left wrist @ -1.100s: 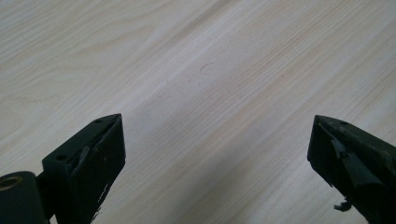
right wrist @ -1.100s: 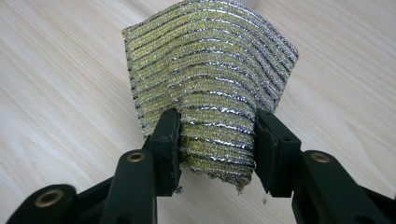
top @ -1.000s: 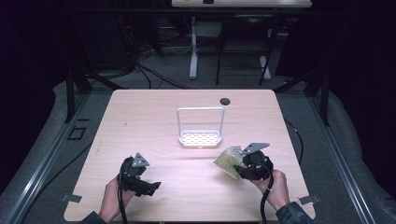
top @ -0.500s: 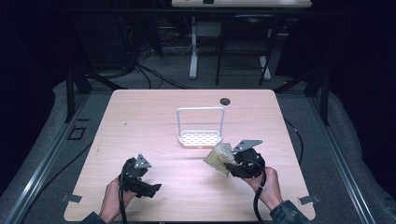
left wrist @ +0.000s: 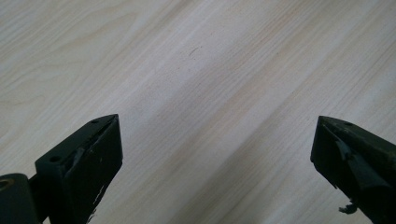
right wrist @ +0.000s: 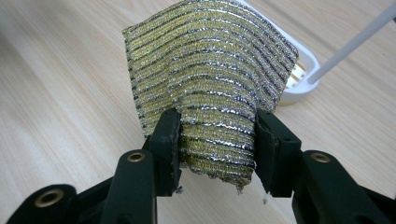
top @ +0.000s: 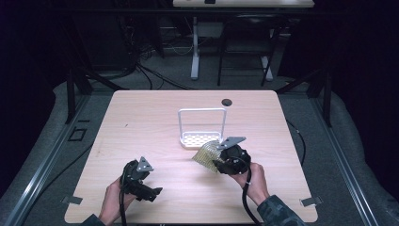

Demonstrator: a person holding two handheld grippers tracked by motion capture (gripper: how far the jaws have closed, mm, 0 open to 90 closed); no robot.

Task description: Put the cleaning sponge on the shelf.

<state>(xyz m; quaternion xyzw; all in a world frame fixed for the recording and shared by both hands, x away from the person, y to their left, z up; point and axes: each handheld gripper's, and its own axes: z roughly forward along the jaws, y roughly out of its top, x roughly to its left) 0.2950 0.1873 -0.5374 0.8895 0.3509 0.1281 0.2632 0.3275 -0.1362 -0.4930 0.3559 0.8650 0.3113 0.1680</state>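
Note:
A gold-and-silver striped scouring pad [right wrist: 210, 88] is pinched at its near edge between the jaws of my right gripper [right wrist: 217, 135], which is shut on it and holds it just off the table. From above, the pad [top: 206, 153] and right gripper [top: 217, 162] hang just in front of a small white rack [top: 201, 139] with a tall wire hoop. The rack's base [right wrist: 299, 86] peeks out behind the pad. My left gripper [top: 151, 193] rests low at the table's front left, and its jaws [left wrist: 215, 154] stand wide open over bare wood.
A wooden table [top: 141, 122] carries the rack near its middle. A small dark round hole cover [top: 227, 101] sits near the far edge. Dark floor, cables and table legs lie beyond the far edge.
My right gripper has carried the pad leftward and a little away from me, up to the front of the white rack. The left gripper has stayed put.

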